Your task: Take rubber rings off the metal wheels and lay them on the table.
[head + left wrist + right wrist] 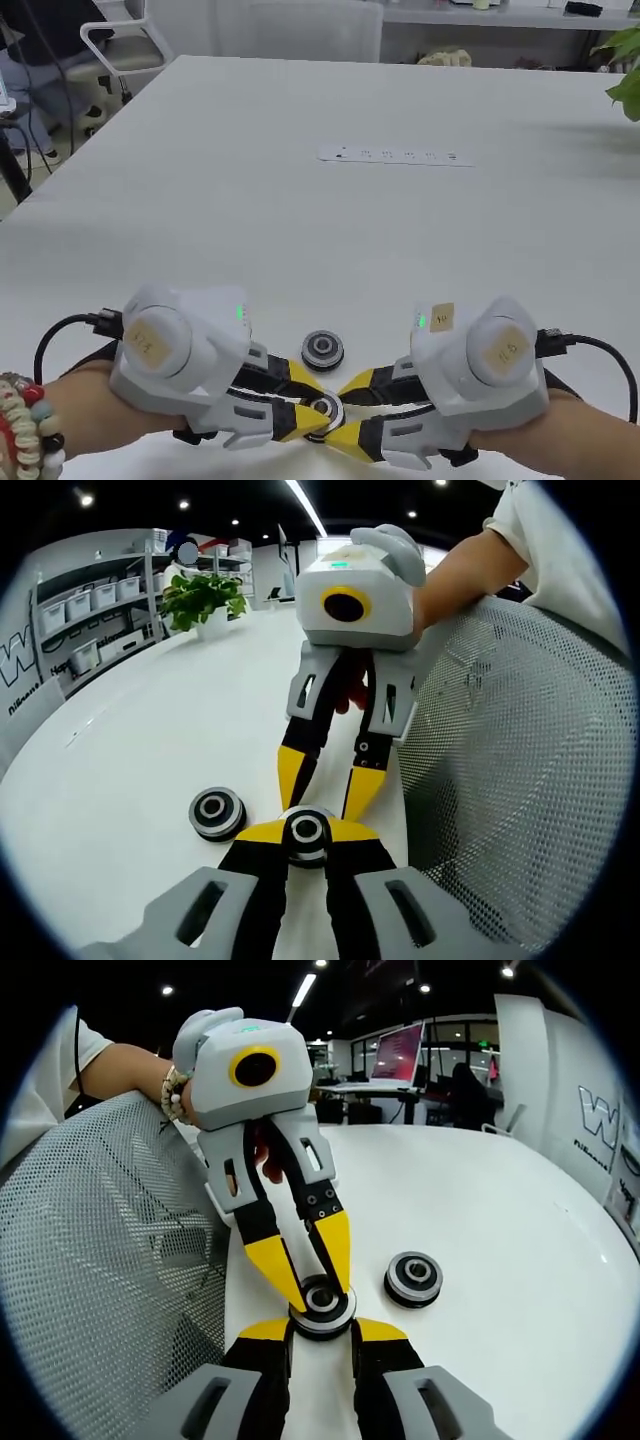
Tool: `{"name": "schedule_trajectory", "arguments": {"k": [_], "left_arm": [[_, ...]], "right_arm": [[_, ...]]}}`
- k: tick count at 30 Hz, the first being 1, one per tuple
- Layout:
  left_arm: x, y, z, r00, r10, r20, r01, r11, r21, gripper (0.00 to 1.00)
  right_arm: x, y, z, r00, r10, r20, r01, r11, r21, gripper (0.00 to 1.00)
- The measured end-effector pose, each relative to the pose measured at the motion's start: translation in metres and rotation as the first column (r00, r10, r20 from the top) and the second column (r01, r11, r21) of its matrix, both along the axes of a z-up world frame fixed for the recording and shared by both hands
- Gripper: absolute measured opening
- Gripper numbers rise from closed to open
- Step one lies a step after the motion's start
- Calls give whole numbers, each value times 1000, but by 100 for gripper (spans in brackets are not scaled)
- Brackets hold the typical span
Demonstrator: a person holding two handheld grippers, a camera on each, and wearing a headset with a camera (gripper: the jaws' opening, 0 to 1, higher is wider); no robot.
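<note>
A: Now, item one?
B: Metal wheel (pixel 322 407), at the bench's (pixel 300 200) near edge. Left hand-held gripper (pixel 305 835) pinches it; right hand-held gripper (pixel 323 1328) pinches it from the opposite side, tips meeting.
A: Reason for the double hold?
B: Probably one steadies the wheel while the other peels the rubber off. Whether that ring has loosened, I cannot tell.
A: Item two?
B: Second wheel (pixel 323 349), flat just beyond, black rubber ring (pixel 194 816) on, likely awaiting its turn.
</note>
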State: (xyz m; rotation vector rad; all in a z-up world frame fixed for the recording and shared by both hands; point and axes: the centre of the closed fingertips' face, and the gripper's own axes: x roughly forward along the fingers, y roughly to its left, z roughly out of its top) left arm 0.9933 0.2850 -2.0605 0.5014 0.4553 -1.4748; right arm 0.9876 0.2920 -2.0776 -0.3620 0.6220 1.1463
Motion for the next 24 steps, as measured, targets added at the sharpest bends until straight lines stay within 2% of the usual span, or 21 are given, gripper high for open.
{"name": "schedule_trajectory", "arguments": {"k": [8, 12, 15, 24], "left_arm": [[0, 0, 0, 1000, 1, -2, -1, 1000, -2, 8], [0, 0, 0, 1000, 4, -2, -4, 1000, -2, 8], [0, 0, 0, 1000, 3, 1, -3, 1000, 0, 8], [2, 1, 0, 1000, 16, 1, -16, 1000, 0, 8]], "right_arm": [[-1, -4, -1, 1000, -3, -30, 3, 1000, -1, 16], [-3, -10, -3, 998, -17, -57, 16, 1000, -6, 5], [-3, -8, -3, 999, -4, -41, 3, 1000, -13, 5], [2, -10, -2, 998, -40, -53, 39, 999, -25, 0]]}}
